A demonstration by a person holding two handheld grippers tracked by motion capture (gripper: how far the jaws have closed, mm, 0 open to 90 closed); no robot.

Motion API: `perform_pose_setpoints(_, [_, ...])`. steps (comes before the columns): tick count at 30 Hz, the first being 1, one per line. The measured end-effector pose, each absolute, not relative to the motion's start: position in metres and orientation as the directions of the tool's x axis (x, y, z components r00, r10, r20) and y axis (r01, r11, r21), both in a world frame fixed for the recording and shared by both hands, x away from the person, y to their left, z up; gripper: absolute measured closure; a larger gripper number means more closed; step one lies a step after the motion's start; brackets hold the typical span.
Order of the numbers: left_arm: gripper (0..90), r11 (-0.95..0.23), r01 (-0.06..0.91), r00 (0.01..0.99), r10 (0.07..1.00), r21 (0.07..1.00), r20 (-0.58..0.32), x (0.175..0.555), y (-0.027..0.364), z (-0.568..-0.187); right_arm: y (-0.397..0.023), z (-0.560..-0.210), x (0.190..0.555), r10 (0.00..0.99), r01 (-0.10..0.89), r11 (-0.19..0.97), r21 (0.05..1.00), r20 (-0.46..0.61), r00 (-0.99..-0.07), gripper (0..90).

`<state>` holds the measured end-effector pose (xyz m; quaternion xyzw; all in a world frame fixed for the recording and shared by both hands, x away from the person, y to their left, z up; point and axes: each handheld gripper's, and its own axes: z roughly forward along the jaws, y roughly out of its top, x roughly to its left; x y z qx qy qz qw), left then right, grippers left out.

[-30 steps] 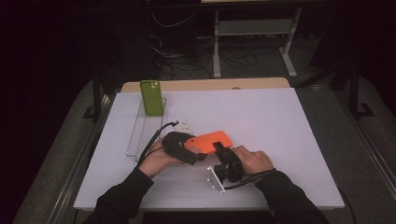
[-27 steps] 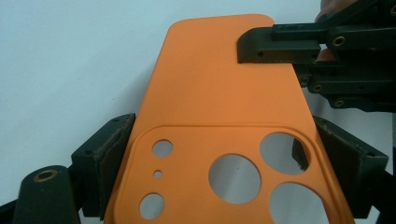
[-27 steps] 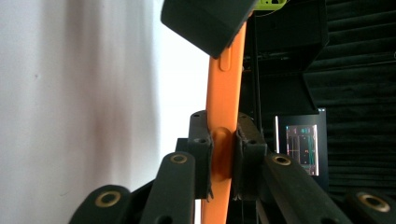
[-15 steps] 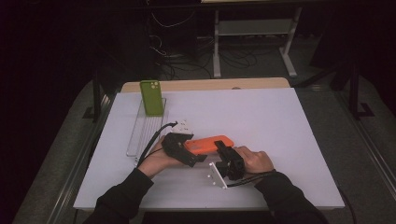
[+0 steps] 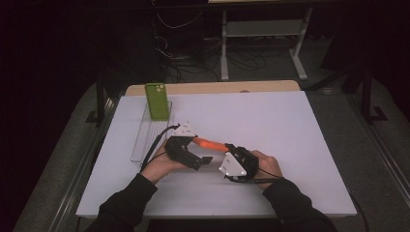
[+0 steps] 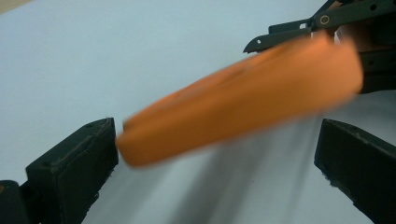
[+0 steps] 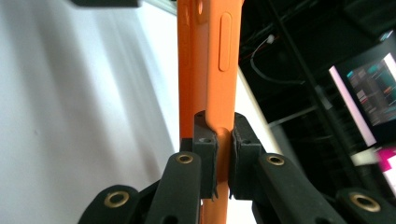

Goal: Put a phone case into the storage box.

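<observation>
An orange phone hangs just above the white table top between my two grippers. My right gripper is shut on its near end; in the right gripper view the pads pinch the thin orange edge. My left gripper has just been opening and now stands open. In the left gripper view the blurred orange phone lies between its wide jaws, its tip close to the left pad and well away from the right one.
A green phone stands upright at the far end of a clear slotted rack on the table's left. A wooden strip runs along the far edge. Dark floor, cables and a desk frame lie beyond.
The left jaws have spread off the orange phone. The phone has tipped from broad face up to nearly edge-on in the right gripper.
</observation>
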<state>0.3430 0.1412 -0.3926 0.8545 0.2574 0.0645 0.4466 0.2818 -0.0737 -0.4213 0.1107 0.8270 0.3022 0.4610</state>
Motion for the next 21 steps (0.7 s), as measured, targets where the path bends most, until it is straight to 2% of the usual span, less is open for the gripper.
perform_pose_setpoints(7, [0.0,-0.450,0.368,0.855,0.509,0.814,-0.105,0.346,0.146,-0.390,-0.086,-0.412,0.293,0.594,0.030,0.674,0.738,-0.519,-0.615,81.9])
perform_pose_setpoints(9, [0.0,-0.441,0.368,0.850,0.517,0.819,-0.103,0.346,0.147,-0.390,-0.087,-0.411,0.295,0.653,0.094,0.605,0.790,-0.426,-0.626,81.9])
perform_pose_setpoints(14, [0.0,-0.423,0.376,0.842,0.528,0.825,-0.112,0.345,0.147,-0.389,-0.095,-0.408,0.303,0.711,0.191,0.507,0.841,-0.282,-0.644,81.9])
perform_pose_setpoints(21, [0.0,-0.420,0.382,0.831,0.546,0.823,-0.108,0.345,0.146,-0.388,-0.103,-0.407,0.310,0.780,0.339,0.327,0.882,-0.049,-0.624,81.9])
